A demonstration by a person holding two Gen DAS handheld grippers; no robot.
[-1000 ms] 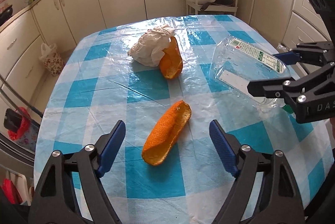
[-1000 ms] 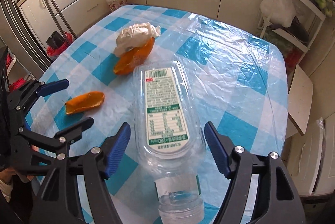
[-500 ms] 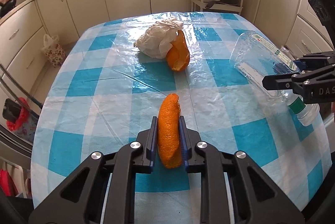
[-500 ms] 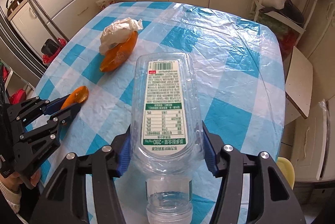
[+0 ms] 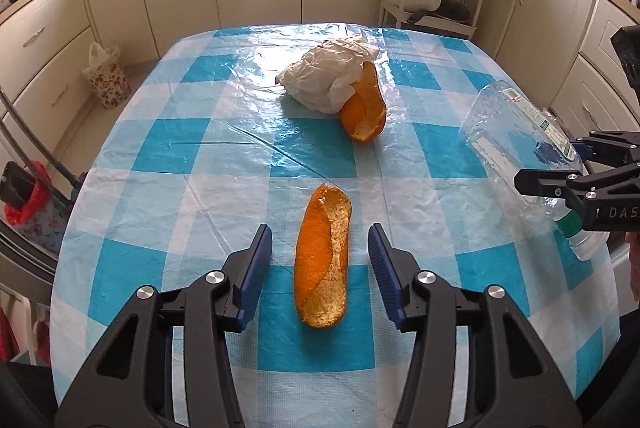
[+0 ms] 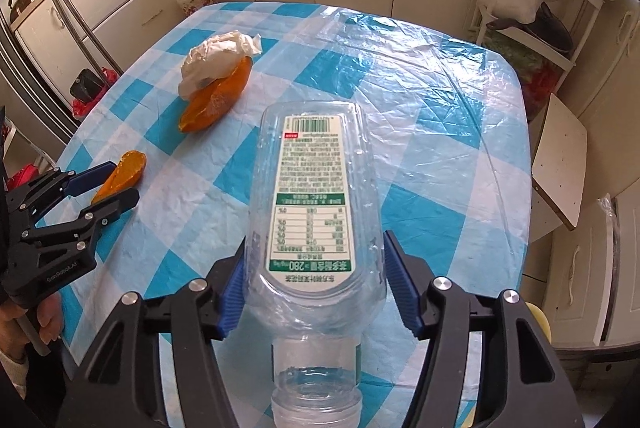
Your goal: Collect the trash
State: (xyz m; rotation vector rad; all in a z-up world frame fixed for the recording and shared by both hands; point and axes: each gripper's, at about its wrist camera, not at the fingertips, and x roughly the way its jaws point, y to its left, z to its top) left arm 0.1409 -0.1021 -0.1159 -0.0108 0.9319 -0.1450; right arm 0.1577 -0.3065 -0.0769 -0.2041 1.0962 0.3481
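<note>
The left gripper (image 5: 320, 260) has just been opening; its blue pads now stand apart on both sides of the near orange peel (image 5: 322, 258) without touching it, and the peel lies on the table (image 5: 160, 188) near the front edge. The right gripper (image 6: 312, 292) has opened slightly too, but its pads press the sides of the clear plastic bottle (image 6: 312, 188), mouth toward the camera, by the right edge.

The thin, smooth bottle wall may slip or buckle if this grip loosens more. The curved peel, waxy outside and spongy inside, may roll away under a poorly centred pinch. A second peel (image 5: 366, 104) leans on crumpled white paper (image 5: 324, 76) toward the far edge; the glossy checked cover looks slippery.
</note>
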